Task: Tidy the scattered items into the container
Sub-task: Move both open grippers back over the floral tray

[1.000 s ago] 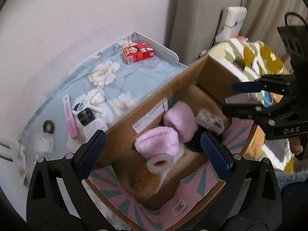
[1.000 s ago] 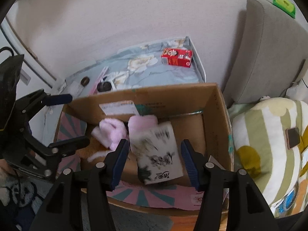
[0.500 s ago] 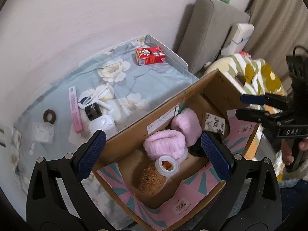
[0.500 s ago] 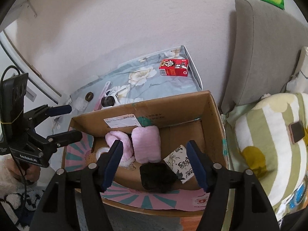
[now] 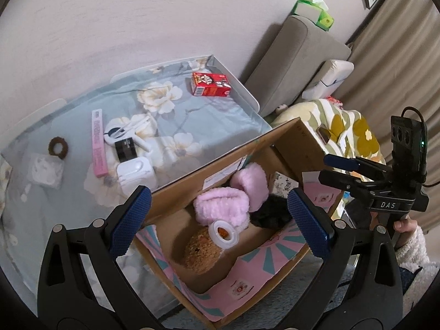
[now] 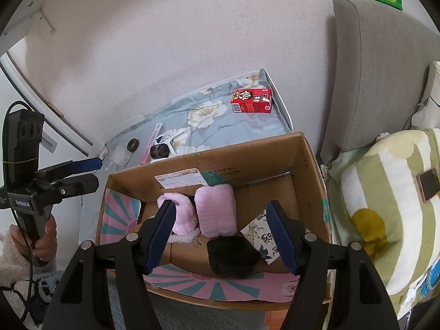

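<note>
An open cardboard box [image 5: 220,159] [image 6: 310,165] holds two pink fluffy items [image 5: 222,203] [image 6: 216,209], a brown plush [image 5: 200,250], a tape roll [image 5: 222,232], a black cloth [image 6: 232,255] and a patterned packet [image 6: 264,236]. On the floral table lie a red carton [image 5: 210,84] [image 6: 253,100], a pink stick [image 5: 97,143], a black jar [image 5: 125,150], a white case [image 5: 136,172] and a brown ring [image 5: 58,145]. My left gripper [image 5: 220,220] is open and empty above the box's left side. My right gripper [image 6: 221,236] is open and empty above the box.
A grey sofa arm [image 5: 297,63] [image 6: 376,68] stands behind the box. A striped floral cushion [image 6: 385,206] with a phone [image 6: 427,184] on it lies to the right. A clear wrapper [image 5: 45,169] lies at the table's left edge.
The patterned packet left my right gripper and now lies in the box. Both grippers have risen and drawn back from the box, staying open.
</note>
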Motion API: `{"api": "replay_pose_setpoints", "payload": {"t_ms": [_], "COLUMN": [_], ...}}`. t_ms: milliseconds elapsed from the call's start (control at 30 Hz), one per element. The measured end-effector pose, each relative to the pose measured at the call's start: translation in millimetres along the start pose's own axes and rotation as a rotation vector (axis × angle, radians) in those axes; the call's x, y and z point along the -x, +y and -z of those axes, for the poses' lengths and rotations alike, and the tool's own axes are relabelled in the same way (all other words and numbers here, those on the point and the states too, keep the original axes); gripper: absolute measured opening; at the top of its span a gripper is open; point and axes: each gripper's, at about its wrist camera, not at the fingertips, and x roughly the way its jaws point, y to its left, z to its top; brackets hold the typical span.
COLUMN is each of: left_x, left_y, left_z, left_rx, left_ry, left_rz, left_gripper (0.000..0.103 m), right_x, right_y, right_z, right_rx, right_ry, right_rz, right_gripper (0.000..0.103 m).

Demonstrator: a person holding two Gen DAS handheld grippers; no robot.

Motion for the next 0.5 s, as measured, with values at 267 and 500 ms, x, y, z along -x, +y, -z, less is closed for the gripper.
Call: {"api": "replay_pose_setpoints", "payload": {"t_ms": [267,500], "left_x": [8,26], "left_y": [28,73], "left_z": [5,11], "left_rx": [0.098,0.225], "left_ry": [-0.007,-0.038], "left_rz": [-0.035,-0.119], "left_gripper": [0.099,0.099], "right_x": [-3,-7], "right_y": [1,3], "right_z": [-1,-17], "right_rx": [0.008,0.048], "right_ry": [0.005,0.014], "right_rz": [-0.003,0.001], "right_gripper": [0.064,0.064]}}
